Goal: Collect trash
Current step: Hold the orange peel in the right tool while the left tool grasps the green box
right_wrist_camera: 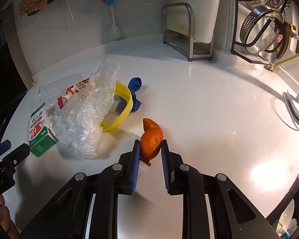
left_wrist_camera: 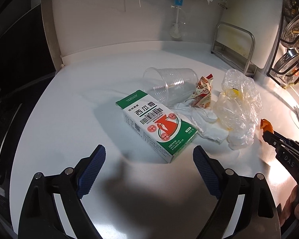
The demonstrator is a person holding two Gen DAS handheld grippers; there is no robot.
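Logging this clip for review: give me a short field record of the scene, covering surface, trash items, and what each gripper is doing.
surface: white counter
trash pile: clear cup on its side, green box, snack wrapper, crumpled tissue, plastic bag
apart from pile: orange peel
left gripper: jaws open, empty, facing green box
right gripper: jaws shut on orange peel

The box (left_wrist_camera: 157, 127) lies on the tabletop (left_wrist_camera: 69, 109) just ahead of the left tool (left_wrist_camera: 149, 155). Behind it a cup (left_wrist_camera: 169, 83) lies on its side, with a wrapper (left_wrist_camera: 202, 93) to the cup's right. A tissue (left_wrist_camera: 205, 123) touches the box's right side, and a plastic bag (left_wrist_camera: 239, 107) sits right of that. The peel (right_wrist_camera: 151, 141) stands between the right tool's (right_wrist_camera: 150, 149) fingers; the ring (right_wrist_camera: 125, 107) lies ahead to its left.
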